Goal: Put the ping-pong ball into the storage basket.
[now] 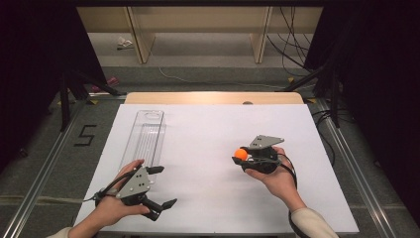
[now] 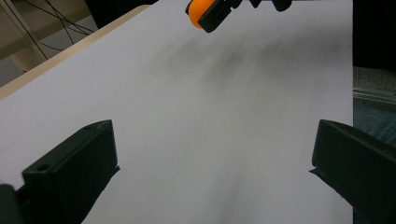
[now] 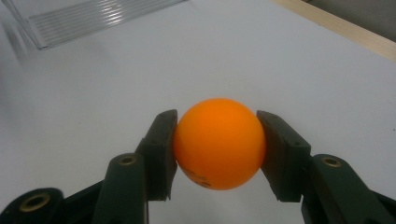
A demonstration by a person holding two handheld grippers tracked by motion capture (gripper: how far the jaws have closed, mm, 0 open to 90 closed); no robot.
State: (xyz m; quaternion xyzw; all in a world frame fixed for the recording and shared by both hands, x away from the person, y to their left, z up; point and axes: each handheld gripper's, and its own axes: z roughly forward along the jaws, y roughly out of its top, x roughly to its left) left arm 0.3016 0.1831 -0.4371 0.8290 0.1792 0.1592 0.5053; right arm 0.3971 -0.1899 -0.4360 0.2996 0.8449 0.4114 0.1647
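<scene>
while right gripper (image 3: 217, 144) clamps orange ball (image 3: 218, 142) — ball's far side hidden.

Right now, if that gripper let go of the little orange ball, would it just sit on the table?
Probably not. The orange ball is perfectly round and the white table looks smooth and flat, so it would likely roll. It looks like a light, thin-shelled ball, so it may bounce. The right gripper pinches only its sides, so it could slip.

Orange ball (image 3: 218, 142), black tool (image 3: 218, 154), white table (image 1: 208, 144), seemingly clear ribbed tray (image 1: 144, 136).
</scene>
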